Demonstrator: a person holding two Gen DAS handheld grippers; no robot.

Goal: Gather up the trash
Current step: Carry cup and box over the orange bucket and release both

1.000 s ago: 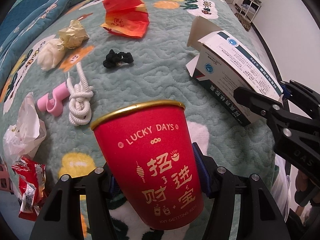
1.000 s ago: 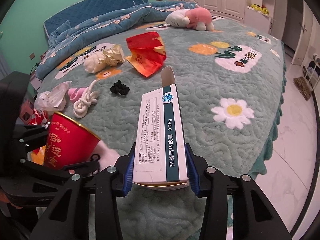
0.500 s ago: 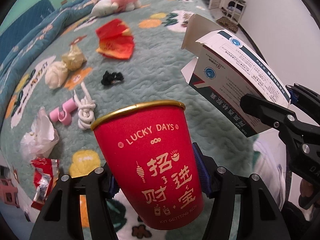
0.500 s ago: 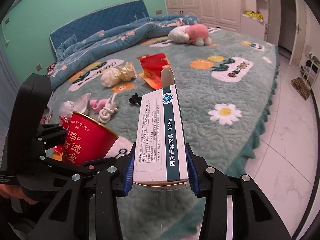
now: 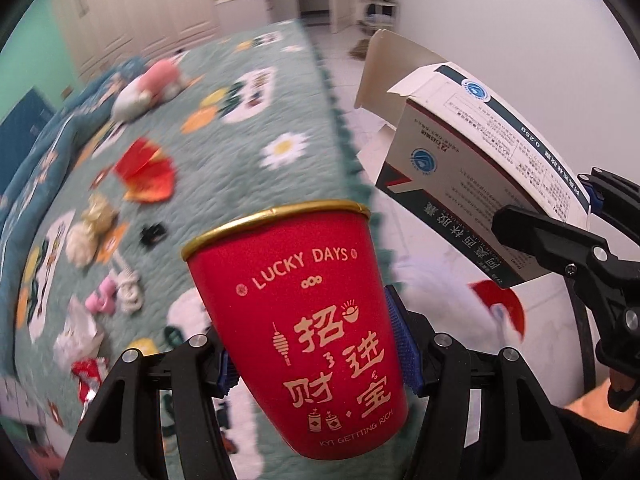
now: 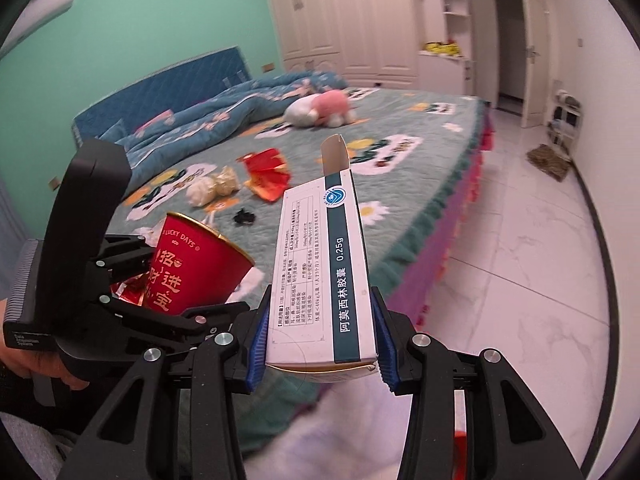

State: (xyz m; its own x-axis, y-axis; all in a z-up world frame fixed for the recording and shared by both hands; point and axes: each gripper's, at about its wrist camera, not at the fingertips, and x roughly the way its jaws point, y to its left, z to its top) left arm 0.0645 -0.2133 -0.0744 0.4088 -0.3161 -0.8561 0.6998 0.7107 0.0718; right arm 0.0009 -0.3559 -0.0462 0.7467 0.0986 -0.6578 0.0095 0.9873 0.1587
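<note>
My left gripper is shut on a red paper cup with a gold rim, held upright near its base. To its right, my right gripper is shut on a white and dark teal medicine box whose end flap stands open. In the right wrist view the box sits between the blue pads of my right gripper. The cup shows at the left in my left gripper. Both are raised over the edge of the bed.
Lying on the quilt are a red packet, a white wad with gold foil, a black hair tie, a white rope with a pink clip, a crumpled bag and a red wrapper. White tiled floor spreads to the right.
Both grippers have risen and drawn back from the bed toward its edge, each keeping its hold. The floor and the room now fill more of both views.
</note>
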